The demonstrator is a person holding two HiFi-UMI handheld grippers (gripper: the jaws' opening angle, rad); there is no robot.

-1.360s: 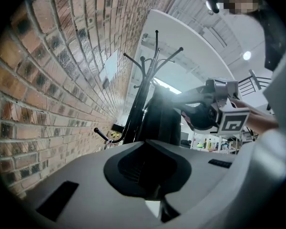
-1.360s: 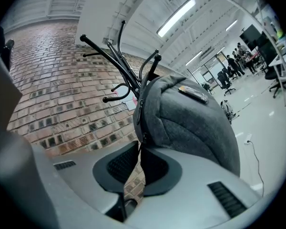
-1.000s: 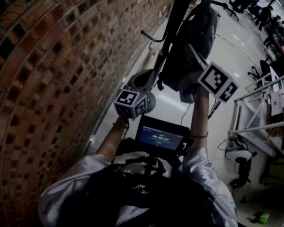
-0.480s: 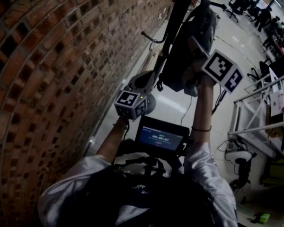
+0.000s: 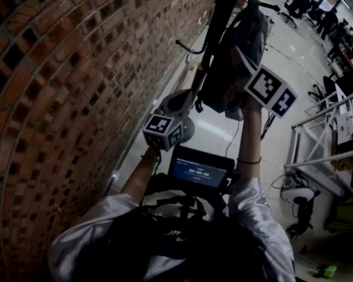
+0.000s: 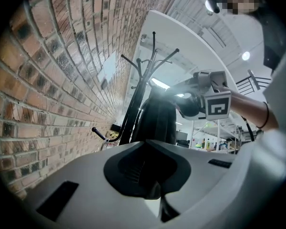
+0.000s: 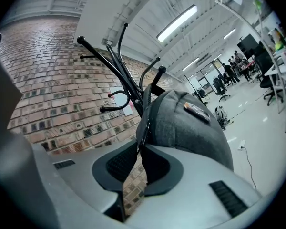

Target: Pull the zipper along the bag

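**Right gripper (image 7: 139, 147) at the zipper (image 7: 144, 123) of the hanging bag (image 7: 190, 128), grip loosening.**
The jaws are opening, with the slim dark pull hanging at their tips, seemingly unpinched. The left gripper (image 6: 151, 166) is closed and empty, well short of the bag. The next stroke likely calls for re-clamping. The bag is soft, rounded grey woven cloth on a thin black metal coat rack (image 7: 119, 75) beside a rough brick wall (image 7: 52, 80).
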